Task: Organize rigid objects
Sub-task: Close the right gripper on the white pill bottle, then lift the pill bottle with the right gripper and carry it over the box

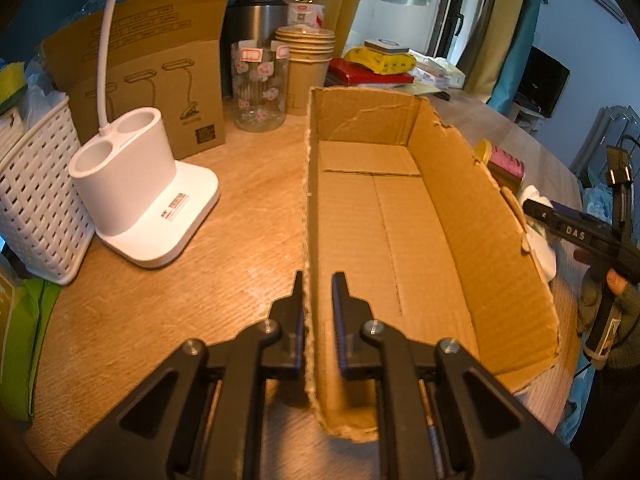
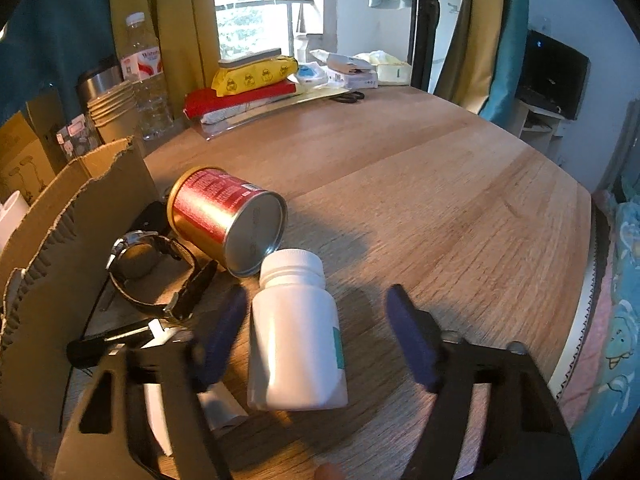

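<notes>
Left gripper (image 1: 318, 280) is clamped on the near wall of the empty cardboard box (image 1: 472, 216), one finger inside, one outside. Right gripper (image 2: 316, 312) stands wide apart around a white bottle (image 2: 296, 332) lying on the wooden table (image 2: 440, 200); its pads do not touch the bottle, and the left finger is blurred. Only the right wrist view shows the bottle whole, with a red can (image 2: 224, 216) on its side and a wristwatch (image 2: 152, 264) just beyond, beside the box's torn wall. From the left wrist view these are mostly hidden behind that wall. A white lamp base (image 1: 136, 184) and basket (image 1: 36, 196) sit left of the box.
</notes>
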The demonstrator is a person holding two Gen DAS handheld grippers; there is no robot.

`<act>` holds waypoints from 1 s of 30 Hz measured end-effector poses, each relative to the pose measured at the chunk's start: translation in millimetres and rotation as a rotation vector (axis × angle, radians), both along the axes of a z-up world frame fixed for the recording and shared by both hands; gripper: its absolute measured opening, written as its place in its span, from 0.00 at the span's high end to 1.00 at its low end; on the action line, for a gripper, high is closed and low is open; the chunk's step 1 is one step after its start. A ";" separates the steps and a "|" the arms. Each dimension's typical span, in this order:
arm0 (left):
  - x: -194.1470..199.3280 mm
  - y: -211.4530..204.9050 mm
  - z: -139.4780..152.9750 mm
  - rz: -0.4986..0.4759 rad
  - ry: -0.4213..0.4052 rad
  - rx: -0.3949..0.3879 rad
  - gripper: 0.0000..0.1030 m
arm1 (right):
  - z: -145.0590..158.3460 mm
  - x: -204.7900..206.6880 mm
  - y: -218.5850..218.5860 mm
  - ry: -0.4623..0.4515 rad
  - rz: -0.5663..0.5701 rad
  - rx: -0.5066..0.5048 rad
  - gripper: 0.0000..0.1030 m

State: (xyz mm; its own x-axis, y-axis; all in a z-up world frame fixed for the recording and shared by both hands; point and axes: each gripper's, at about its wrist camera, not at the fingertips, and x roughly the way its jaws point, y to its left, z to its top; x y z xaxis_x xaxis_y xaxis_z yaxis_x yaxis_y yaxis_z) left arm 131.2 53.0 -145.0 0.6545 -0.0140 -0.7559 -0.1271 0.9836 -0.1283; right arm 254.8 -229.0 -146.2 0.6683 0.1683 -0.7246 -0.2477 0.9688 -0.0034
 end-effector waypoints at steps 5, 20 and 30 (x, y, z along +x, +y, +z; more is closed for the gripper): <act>0.1 0.9 -0.4 0.000 -0.001 -0.005 0.89 | -0.8 0.6 1.3 -0.007 -0.003 -0.013 0.55; -1.4 -0.2 -0.1 0.001 -0.004 -0.007 0.89 | 21.4 -25.1 0.2 -0.059 -0.007 0.014 0.56; -2.3 0.5 0.1 -0.002 -0.011 -0.012 0.89 | 69.1 -71.3 30.1 -0.149 0.093 0.051 0.55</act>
State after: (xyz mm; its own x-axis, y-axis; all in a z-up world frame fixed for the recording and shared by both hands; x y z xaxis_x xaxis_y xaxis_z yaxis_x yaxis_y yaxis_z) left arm 128.9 53.5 -144.9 0.6629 -0.0238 -0.7484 -0.1241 0.9822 -0.1411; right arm 183.5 -199.0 -77.1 0.7476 0.2683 -0.6076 -0.3365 0.9417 0.0018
